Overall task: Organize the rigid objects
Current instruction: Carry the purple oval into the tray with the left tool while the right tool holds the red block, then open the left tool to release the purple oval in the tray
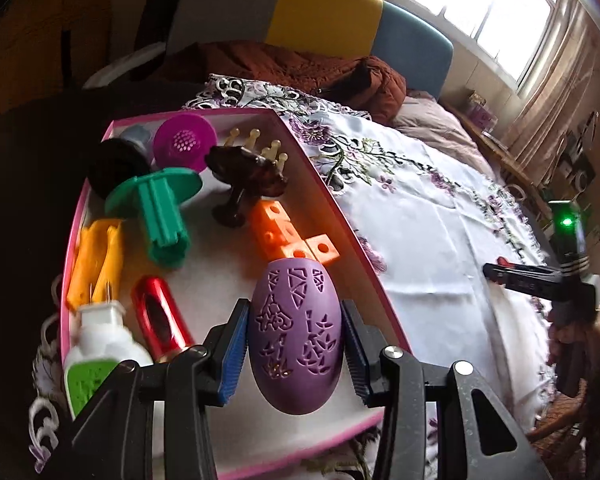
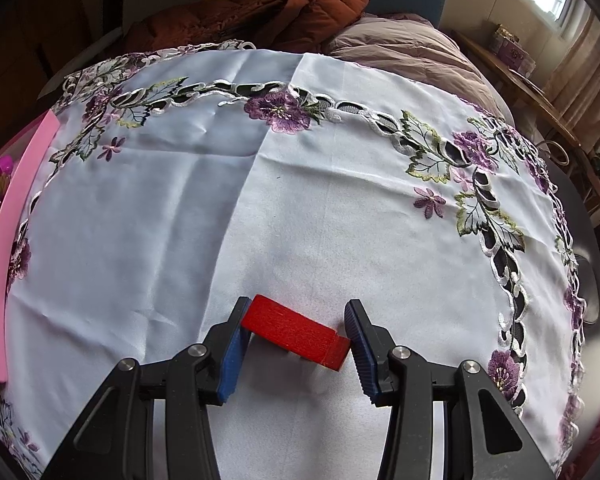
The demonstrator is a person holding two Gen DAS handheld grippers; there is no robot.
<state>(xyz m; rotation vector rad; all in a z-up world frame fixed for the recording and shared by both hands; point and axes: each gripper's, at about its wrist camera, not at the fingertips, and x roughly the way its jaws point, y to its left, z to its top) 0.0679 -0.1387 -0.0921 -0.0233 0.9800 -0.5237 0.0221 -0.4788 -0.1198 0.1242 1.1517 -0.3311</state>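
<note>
From the left wrist view, the left gripper (image 1: 295, 354) is clamped on a purple egg-shaped plastic shell with cut-out patterns (image 1: 295, 332), its blue ribbed pads (image 1: 233, 354) pressing both sides. The egg hangs over the near right corner of a shallow pink-rimmed cardboard box with a white floor (image 1: 332, 196). Inside the box lie an orange block of joined holed cubes (image 1: 290, 236) just beyond the egg, a shiny red metallic cylinder (image 1: 162, 316), a white bottle with a green label (image 1: 96, 360) at the near left, a yellow-orange folded plastic piece (image 1: 96, 264), a green plastic spool with a wide flange (image 1: 158, 208), a dark brown glossy stand-like piece (image 1: 246, 178), a magenta strainer cup (image 1: 186, 142) and a black round disc (image 1: 118, 166); the bottle is blurred, so its details are unclear. The box sits on a white embroidered cloth with purple flowers (image 1: 420, 208) spread over a bed. At the far right the right gripper (image 1: 500, 274) shows from the side.

From the right wrist view, the right gripper (image 2: 296, 336) is clamped on a red rectangular block (image 2: 296, 334), which is tilted between its pads just above the white cloth (image 2: 300, 184). The pink box wall (image 2: 16, 216) runs along the left edge, well apart from the block.
</note>
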